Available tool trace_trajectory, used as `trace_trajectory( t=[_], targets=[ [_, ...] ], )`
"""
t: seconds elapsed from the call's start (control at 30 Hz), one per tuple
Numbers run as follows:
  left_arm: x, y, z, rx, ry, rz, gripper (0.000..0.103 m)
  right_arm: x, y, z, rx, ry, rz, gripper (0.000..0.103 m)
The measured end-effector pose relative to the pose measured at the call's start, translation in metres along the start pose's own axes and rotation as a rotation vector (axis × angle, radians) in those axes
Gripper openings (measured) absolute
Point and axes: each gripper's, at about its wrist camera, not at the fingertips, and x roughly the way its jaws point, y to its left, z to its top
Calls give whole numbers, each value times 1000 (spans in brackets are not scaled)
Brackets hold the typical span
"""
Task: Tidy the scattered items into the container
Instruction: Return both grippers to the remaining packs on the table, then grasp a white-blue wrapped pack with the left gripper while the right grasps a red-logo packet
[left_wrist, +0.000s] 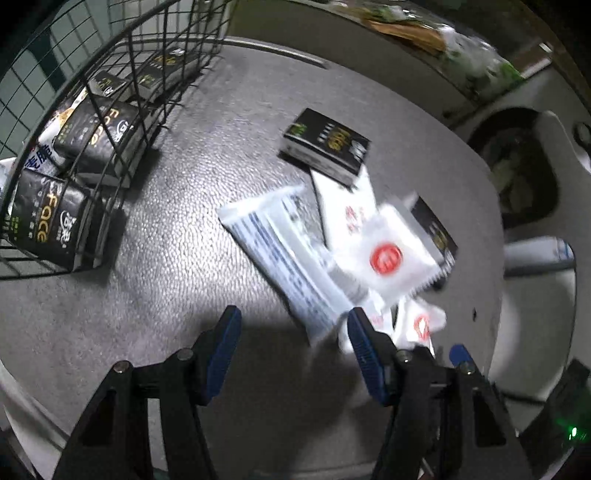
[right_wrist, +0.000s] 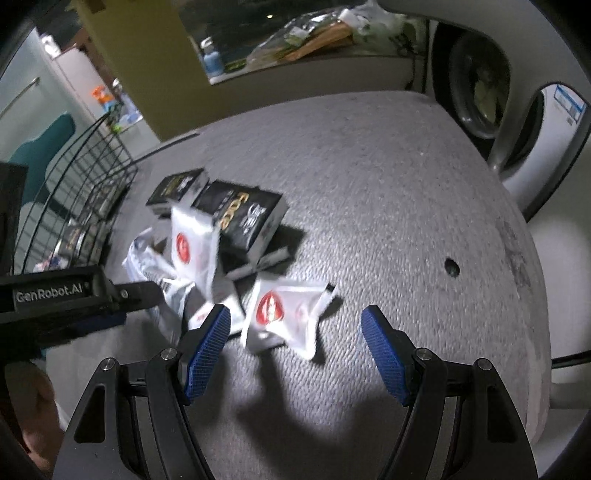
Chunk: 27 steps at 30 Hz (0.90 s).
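Both tools stood released and empty over the grey surface (right_wrist: 369, 177): the left hand-held gripper (left_wrist: 293, 332) beside a blue-printed white pack (left_wrist: 280, 251), the right hand-held gripper (right_wrist: 295, 332) just short of a white sachet with a red mark (right_wrist: 284, 314). The step in hand appeared to be the approach for a pick; next, the jaws needed to straddle one item. The overlapping pile, black box (left_wrist: 325, 147) included, could hinder a clean grasp. Farther left, the wire basket (left_wrist: 122, 92) already held several black packs.
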Motion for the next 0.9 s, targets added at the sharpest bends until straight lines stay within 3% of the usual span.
trace_trajectory(
  t=[0.6,0.8,0.9],
  targets=[
    [-2,12,25,-144,-69,-28,65,25,2,12,35,25,-21,73],
    [14,16,29,-166,-12,-17,65,26,4,9,0,37,-33,73],
    [15,11,26,-116,-10,2,65,22,4,3,-24,41,-47,59]
  ],
)
